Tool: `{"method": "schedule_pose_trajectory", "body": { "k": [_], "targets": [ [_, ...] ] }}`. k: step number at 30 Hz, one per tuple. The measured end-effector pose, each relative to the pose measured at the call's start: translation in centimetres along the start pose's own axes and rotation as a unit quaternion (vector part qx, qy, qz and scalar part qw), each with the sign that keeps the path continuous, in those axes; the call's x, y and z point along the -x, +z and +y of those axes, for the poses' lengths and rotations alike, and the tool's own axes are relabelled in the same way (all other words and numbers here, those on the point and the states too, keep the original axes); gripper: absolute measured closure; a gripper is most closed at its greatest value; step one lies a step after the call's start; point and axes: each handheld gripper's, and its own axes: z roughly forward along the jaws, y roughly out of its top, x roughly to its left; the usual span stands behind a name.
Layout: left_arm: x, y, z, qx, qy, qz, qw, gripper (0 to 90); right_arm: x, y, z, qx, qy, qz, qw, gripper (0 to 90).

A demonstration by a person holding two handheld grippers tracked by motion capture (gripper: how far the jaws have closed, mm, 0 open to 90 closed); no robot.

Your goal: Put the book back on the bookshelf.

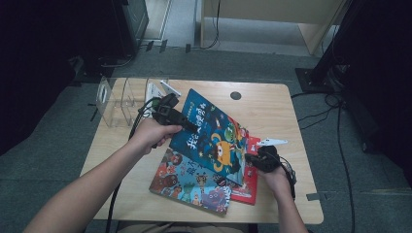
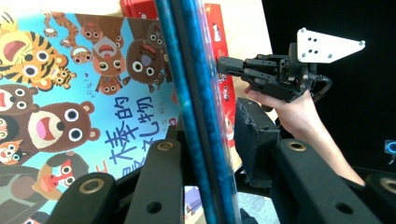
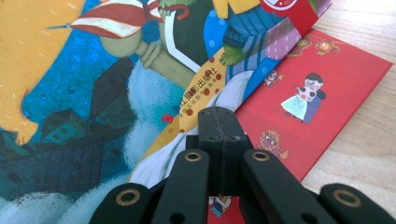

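Left forearm enters from the lower left and angles up across the bench (image 1: 272, 104), its hand wrapped round the left hand-held gripper (image 1: 190, 127), which points toward the right; the jaws clamp the near upper edge of the dark blue picture book (image 1: 214, 133), and that book sits tilted, its gripped edge raised above the books under it. The left gripper view looks along the blue book's edge (image 2: 198, 116), seen end-on as a thin band between the two black jaws, with the animal-cover book (image 2: 70, 107) lying flat to one side of it and the red book (image 2: 223, 70) beyond. The right forearm comes in from the lower right, its hand curled under the right hand-held gripper (image 1: 248, 158), which points left at the blue book's lower right corner. The right gripper view shows its jaws (image 3: 219, 135) pressed fully together with nothing between them, the tips over the blue book's cover (image 3: 93, 116) just beside the red book (image 3: 322, 88). From the left gripper view the right hand-held gripper (image 2: 219, 66) appears farther off, its tips at the blue book's far face, grey plate on top. In the high view a clear acrylic stand (image 1: 119, 99) sits behind the left hand-held gripper.
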Motion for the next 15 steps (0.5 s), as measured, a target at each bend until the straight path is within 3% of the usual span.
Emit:
{"method": "schedule_pose_trajectory", "body": {
  "k": [6,15],
  "targets": [
    [0.46,-0.37,0.11,-0.005,0.004,-0.001,1.0,77.4,-0.16,0.29,0.22,0.0,-0.001,0.003,1.0,90.0],
    [0.71,0.0,0.46,-0.008,0.002,0.01,0.9999,76.2,-0.24,0.45,0.38,-0.002,-0.007,0.007,1.0,90.0]
  ]
}}
